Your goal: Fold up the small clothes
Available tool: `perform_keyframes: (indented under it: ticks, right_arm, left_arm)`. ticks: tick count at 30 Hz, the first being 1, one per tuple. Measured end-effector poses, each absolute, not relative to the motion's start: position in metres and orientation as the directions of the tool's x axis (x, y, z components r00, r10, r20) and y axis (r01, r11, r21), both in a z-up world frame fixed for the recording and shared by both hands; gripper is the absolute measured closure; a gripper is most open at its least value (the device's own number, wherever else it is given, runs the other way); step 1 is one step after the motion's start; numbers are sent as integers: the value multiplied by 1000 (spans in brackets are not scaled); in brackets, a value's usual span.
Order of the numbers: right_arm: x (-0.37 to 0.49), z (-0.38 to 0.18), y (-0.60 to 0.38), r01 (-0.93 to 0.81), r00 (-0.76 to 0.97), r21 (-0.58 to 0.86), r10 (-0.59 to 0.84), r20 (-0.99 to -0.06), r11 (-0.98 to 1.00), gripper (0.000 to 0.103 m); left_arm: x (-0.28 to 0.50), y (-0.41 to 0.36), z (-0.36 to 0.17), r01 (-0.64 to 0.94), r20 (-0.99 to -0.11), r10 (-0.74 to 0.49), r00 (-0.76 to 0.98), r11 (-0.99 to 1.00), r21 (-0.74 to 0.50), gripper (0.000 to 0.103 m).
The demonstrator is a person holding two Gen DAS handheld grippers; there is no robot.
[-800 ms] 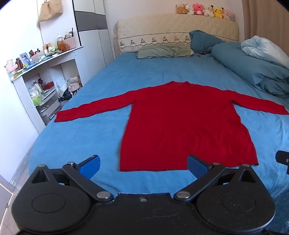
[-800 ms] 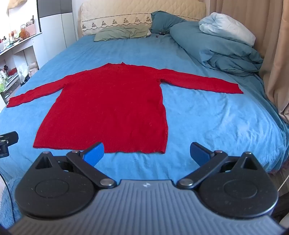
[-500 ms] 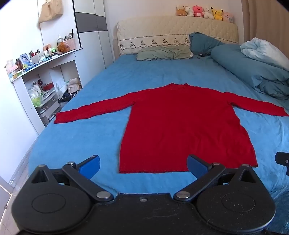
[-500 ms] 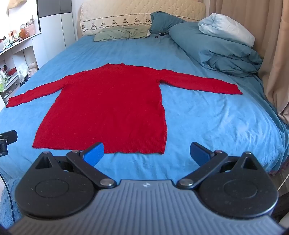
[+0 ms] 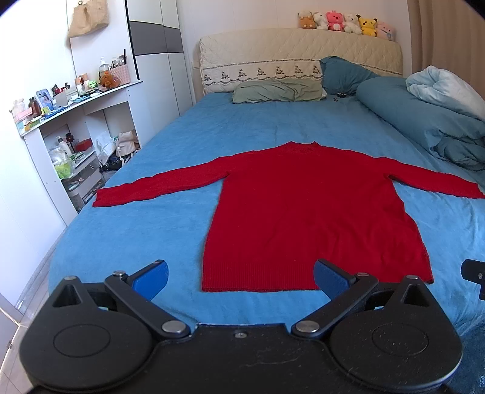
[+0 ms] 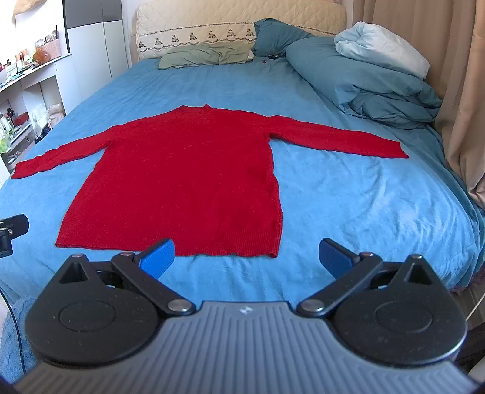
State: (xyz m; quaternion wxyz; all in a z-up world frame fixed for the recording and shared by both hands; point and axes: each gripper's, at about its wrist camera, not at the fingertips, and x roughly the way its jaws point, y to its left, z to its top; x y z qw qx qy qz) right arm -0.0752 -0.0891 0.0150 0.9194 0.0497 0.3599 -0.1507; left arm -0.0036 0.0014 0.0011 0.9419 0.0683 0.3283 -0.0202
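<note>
Left gripper (image 5: 239,277): jaws wide apart, empty, above near edge of bed.
Right gripper (image 6: 247,256): jaws wide apart, empty, same edge.
Writing: none legible.
Bed (image 5: 169,151): blue sheet; duvet (image 6: 363,81) piled at right edge; shelves (image 5: 72,127) beside left edge.
Red sweater (image 5: 303,206): flat mid-bed, sleeves spread, hem just beyond both grippers.

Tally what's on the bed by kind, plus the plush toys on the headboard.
Red sweater: 1
Pillows, green and teal: 2
Rolled duvet: 1
Plush toys: 6
Total: 10
</note>
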Motion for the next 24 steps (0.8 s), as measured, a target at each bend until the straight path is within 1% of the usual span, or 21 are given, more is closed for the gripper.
perform_keyframes:
  ticks: [24]
  right_arm:
    - [-73,9,-84,311,690,-20,-240,-682,950,0]
  left_arm:
    - [-4,2,1,80,-613,3,790,991,109,0]
